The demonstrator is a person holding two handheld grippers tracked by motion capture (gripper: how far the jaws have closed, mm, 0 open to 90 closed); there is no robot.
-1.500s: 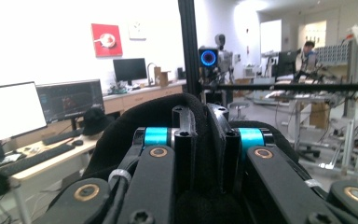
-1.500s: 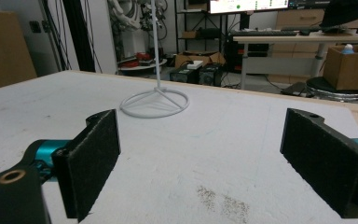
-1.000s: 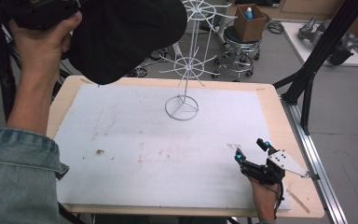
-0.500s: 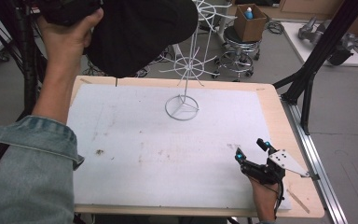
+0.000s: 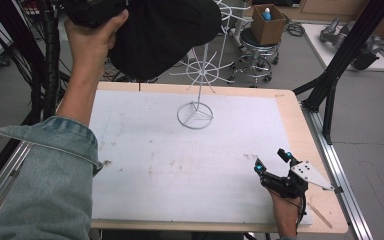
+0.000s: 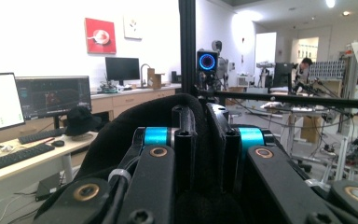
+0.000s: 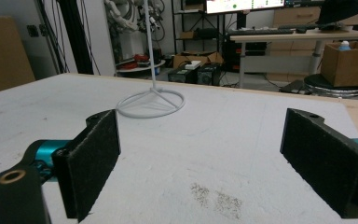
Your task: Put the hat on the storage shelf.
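One black hat (image 5: 165, 35) between left jaws.

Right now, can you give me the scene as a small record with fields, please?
left gripper: raised high over the table's far left, shut on black hat
right gripper: low at the table's near right, open, holding nothing
wire stand: white, upright on its ring base at the far middle of the table
table: white sheet over a wooden top, a few dark smudges
hat and stand: hat above and left of the stand's top
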